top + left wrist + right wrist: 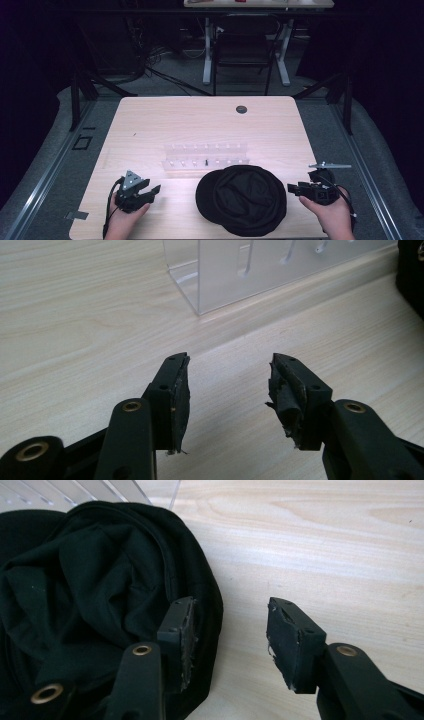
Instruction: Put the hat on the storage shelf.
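Right gripper view: black cap (100,580) lies beside the wide-open, empty right gripper (230,630).

Black cap (242,199), clear plastic rack (206,156), pale wood-grain table (165,120), black hand-held grippers

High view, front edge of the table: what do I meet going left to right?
Left claw, open over bare wood → black cap, lying with its inside up → right claw, open just beside the cap's right edge.
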A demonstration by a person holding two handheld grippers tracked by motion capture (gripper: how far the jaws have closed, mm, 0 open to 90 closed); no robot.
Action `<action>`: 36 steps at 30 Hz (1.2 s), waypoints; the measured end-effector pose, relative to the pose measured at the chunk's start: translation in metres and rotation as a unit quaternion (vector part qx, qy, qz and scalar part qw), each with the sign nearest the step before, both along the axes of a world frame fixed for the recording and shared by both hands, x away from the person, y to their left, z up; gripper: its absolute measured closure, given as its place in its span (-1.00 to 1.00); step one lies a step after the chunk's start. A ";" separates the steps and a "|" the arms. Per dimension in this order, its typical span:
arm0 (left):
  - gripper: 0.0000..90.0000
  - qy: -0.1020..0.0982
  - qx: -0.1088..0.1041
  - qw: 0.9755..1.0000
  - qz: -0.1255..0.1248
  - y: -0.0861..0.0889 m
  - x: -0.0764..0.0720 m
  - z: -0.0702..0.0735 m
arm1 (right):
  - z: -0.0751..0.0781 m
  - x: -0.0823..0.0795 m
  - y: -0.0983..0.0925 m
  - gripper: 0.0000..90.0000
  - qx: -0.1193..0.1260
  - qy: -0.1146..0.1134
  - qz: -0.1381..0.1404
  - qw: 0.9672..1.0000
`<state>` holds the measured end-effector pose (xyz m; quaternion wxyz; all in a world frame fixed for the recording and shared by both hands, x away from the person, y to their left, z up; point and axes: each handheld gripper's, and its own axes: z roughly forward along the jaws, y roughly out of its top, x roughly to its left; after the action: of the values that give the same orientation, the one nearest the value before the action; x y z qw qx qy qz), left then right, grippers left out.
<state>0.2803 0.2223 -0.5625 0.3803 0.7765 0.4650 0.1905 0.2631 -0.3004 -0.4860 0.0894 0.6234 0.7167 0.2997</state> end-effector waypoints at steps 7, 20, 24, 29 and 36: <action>0.12 0.002 0.002 1.000 -0.003 -0.002 0.000 -0.001 | -0.002 0.003 0.002 0.17 0.009 0.008 0.003 1.000; 0.12 0.004 0.000 1.000 -0.001 -0.001 0.001 -0.002 | -0.008 0.007 0.013 0.28 -0.003 0.049 0.017 0.999; 0.11 0.004 0.001 1.000 -0.002 -0.001 0.001 -0.002 | -0.011 0.010 0.014 0.45 0.006 0.068 0.010 0.998; 0.11 0.006 0.004 1.000 -0.003 -0.001 0.001 -0.002 | -0.014 0.014 0.012 0.49 0.016 0.085 0.004 0.996; 0.11 0.007 0.005 1.000 -0.003 -0.002 0.002 -0.002 | -0.021 0.021 0.009 0.53 0.041 0.116 -0.001 0.992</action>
<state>0.2820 0.2206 -0.5650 0.3734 0.7811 0.4646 0.1861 0.2845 -0.2913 -0.5067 -0.0194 0.6577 0.7089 0.2541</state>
